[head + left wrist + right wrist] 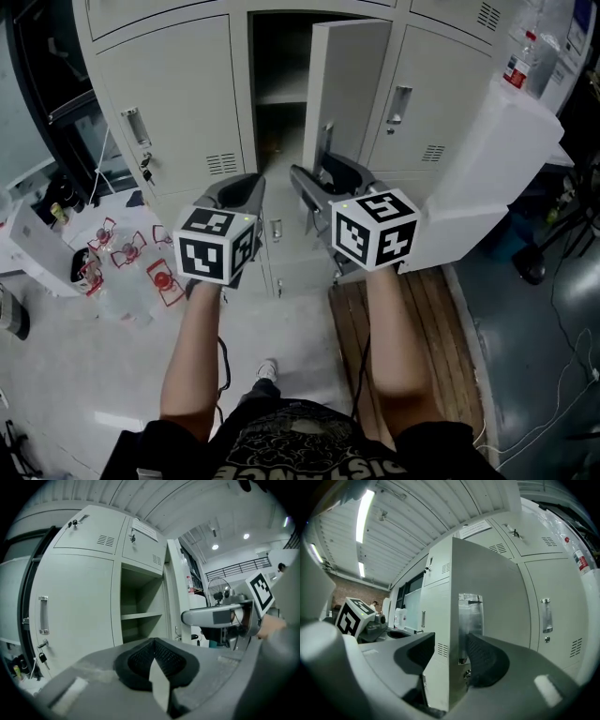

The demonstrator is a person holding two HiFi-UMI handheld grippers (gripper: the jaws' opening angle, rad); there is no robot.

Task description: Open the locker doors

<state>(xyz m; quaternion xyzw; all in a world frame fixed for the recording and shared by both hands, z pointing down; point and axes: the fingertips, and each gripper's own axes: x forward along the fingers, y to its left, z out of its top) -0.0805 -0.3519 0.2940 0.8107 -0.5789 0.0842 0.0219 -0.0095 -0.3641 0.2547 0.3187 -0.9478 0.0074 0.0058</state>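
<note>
While the middle door (349, 94) already stands open, the right gripper (451, 654) clasps its edge with jaws wide. The left gripper (155, 660), left of that door, is closed and empty. The neighbouring doors (173, 98) are unopened.

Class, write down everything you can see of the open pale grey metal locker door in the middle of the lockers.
The pale grey sheet-metal locker door is a tall, flat, plain panel. It stands upright and is swung well out from the bank, baring the dark compartment behind it. One face carries a recessed silvery handle near the free edge. The right hand-held gripper straddles that edge low down, one jaw at each face; whether its pads press on the door cannot be told.
</note>
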